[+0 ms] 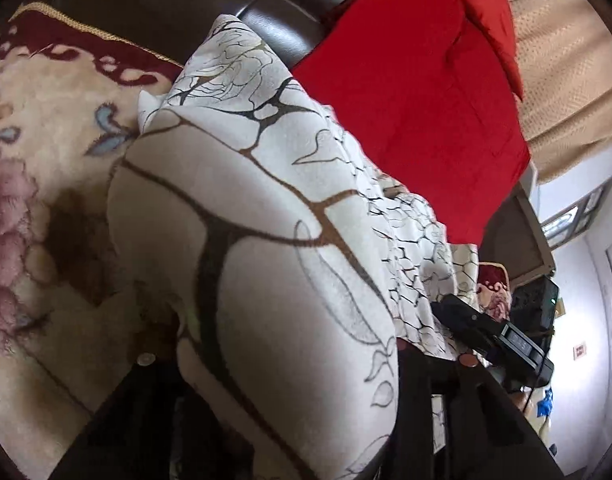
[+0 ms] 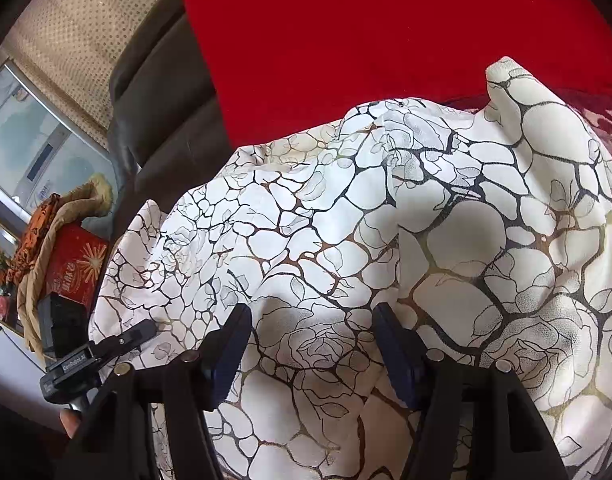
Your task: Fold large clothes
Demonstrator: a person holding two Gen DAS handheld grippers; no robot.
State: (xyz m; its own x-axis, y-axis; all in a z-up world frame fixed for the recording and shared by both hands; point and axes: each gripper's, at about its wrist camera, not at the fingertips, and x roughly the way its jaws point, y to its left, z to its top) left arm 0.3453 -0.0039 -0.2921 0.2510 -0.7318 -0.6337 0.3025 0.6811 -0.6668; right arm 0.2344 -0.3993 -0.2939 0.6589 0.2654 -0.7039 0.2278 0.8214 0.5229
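Note:
The garment (image 2: pixel 346 232) is a large white cloth with a black and gold rose and crackle print, lying bunched on the bed. In the right wrist view my right gripper (image 2: pixel 312 320) is open, its blue-padded fingers (image 2: pixel 231 344) resting on the cloth with a fold between them. My left gripper (image 2: pixel 145 330) shows at the cloth's left edge in that view, its fingers together on the hem. In the left wrist view the cloth (image 1: pixel 265 280) drapes over my left gripper (image 1: pixel 273 360) and hides its fingertips.
A red blanket (image 2: pixel 366 40) lies behind the cloth against a dark padded headboard (image 2: pixel 161 112). A floral plush blanket (image 1: pixel 37 184) covers the bed. A red box (image 2: pixel 75 264) and bags stand at the bedside. Beige curtains (image 1: pixel 566 80) hang by the window.

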